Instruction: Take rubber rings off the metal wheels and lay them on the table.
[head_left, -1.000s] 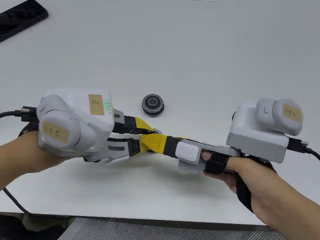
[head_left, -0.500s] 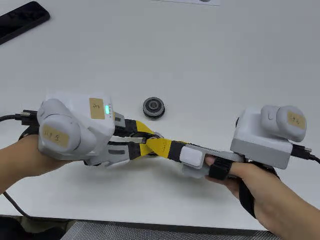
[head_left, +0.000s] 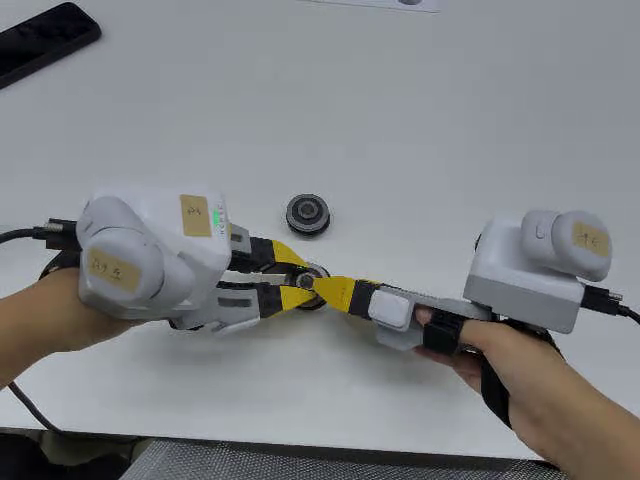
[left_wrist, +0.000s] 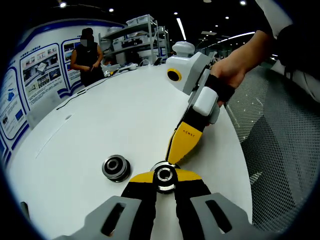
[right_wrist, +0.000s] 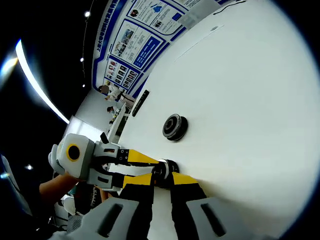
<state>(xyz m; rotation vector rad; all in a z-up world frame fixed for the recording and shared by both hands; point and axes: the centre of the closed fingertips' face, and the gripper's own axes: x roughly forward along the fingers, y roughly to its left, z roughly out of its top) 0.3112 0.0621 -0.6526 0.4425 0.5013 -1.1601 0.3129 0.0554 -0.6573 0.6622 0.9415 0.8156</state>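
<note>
Frame centre: left hand-held gripper (head_left: 296, 282) clamps the rigid metal wheel (left_wrist: 165, 177), right hand-held gripper (right_wrist: 162, 177) pinches its rubber ring (left_wrist: 165, 165); I judge it soft, stretchy, grippable at the rim.

A small round metal wheel with a black rubber ring (head_left: 307, 213) and a flat black phone (head_left: 45, 38) are carried by the smooth white table (head_left: 450, 130).

The table (head_left: 470, 110) is smooth matt white. The held wheel (left_wrist: 165, 176) and far wheel (head_left: 307, 212) show shiny metal inside dull black rubber. Left gripper (head_left: 298, 285) and right gripper (head_left: 322, 287) shells are satin white plastic.
</note>
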